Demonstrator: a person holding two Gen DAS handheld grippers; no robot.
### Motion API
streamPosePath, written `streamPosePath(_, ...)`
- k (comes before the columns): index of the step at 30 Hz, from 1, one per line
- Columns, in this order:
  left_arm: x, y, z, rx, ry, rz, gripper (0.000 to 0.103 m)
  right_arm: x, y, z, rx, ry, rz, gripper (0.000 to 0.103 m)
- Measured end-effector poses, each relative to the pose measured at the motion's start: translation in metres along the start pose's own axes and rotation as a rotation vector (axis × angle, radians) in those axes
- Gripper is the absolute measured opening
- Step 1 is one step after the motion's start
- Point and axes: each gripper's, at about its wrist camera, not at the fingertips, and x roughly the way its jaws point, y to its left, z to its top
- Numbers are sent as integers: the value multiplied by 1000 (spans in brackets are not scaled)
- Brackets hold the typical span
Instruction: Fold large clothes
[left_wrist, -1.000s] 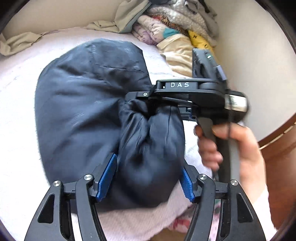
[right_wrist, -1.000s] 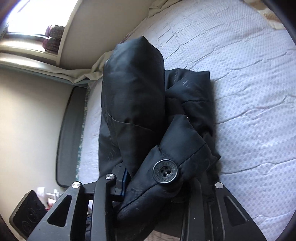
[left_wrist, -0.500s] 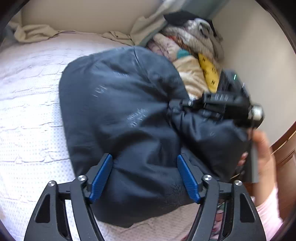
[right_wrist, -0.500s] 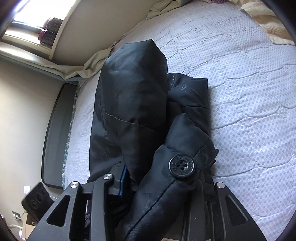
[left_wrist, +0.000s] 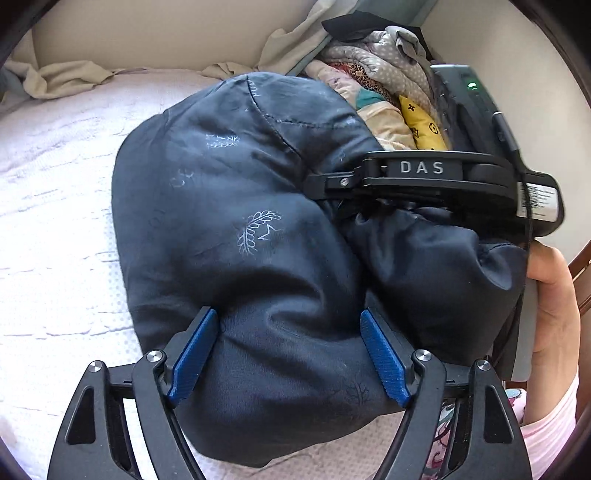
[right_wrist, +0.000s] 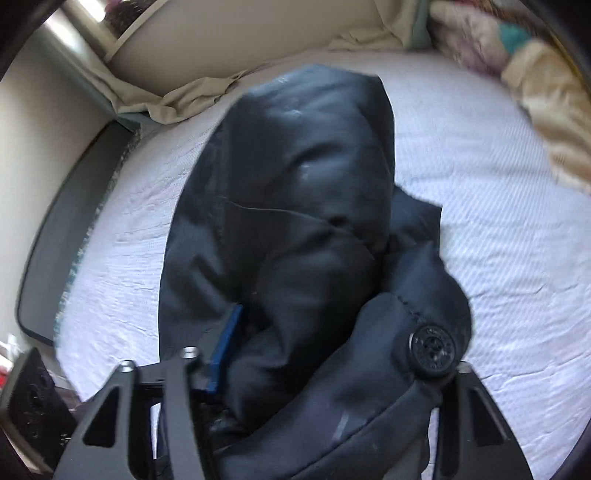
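A dark padded jacket (left_wrist: 258, 229) lies bundled on the white bed (left_wrist: 55, 240), near a pile of folded clothes (left_wrist: 384, 92) by the wall. The left gripper (left_wrist: 288, 354) straddles the jacket's near fold, its jaws opening, blue pads (left_wrist: 192, 350) at the fabric's sides. The right gripper (right_wrist: 332, 354) is opening too, with a cuff bearing a black button (right_wrist: 432, 350) draped between its fingers; a hand (left_wrist: 550, 295) holds it

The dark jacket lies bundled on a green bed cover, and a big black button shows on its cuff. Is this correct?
Not quite: the bed cover is white, not green, as the right wrist view shows. The dark jacket does lie bundled on it, with a big black button on its cuff.
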Motion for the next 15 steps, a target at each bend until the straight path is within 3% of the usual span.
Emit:
streamPosePath(3, -16, 6, 3, -31, -32, -22, 81, -21, 7, 2, -5, -59, 26, 36)
streamPosePath(8, -51, 30, 5, -72, -134, 52, 81, -61, 2, 11, 11, -147, 128, 28)
streamPosePath(11, -47, 38, 6, -106, -121, 39, 81, -71, -18, 13, 55, -162, 143, 26)
streamPosePath(15, -32, 18, 2, -39, -73, 31, 81, -76, -53, 6, 140, -164, 187, 26)
